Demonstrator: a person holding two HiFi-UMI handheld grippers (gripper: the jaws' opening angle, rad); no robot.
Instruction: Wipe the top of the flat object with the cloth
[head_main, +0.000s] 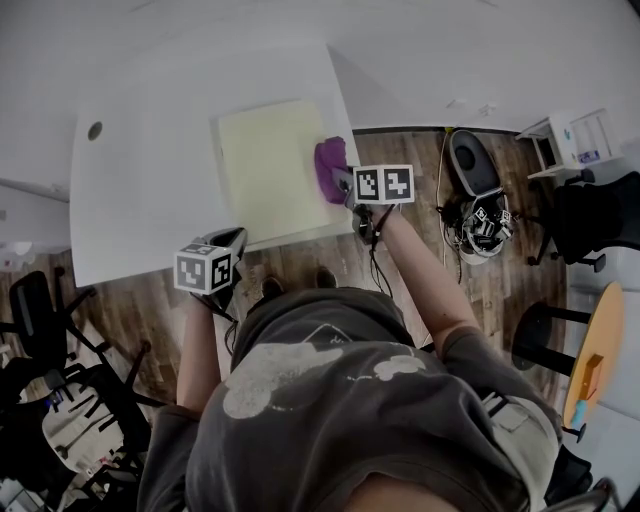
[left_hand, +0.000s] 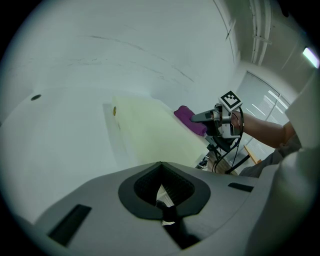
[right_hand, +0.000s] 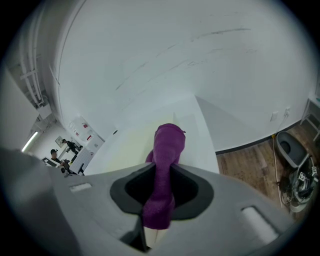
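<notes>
- While the purple cloth (right_hand: 167, 145) is pinched between the pressed-together jaws of the right gripper (right_hand: 159, 202), its free end is seen standing out beyond the jaw tips.
- From the head view, the purple cloth is found bunched on the right edge of the pale yellow flat object (head_main: 270, 170), directly ahead of the right gripper and touching it.
- The pale yellow flat object is laid flat on the white table (head_main: 140, 190), close to the table's near right corner.
- The left gripper (left_hand: 162, 200) is held with its jaws brought together, and nothing is seen gripped between them.
- The left gripper is positioned at the near edge of the white table, just beside the near left corner of the pale yellow flat object, well apart from the purple cloth.
</notes>
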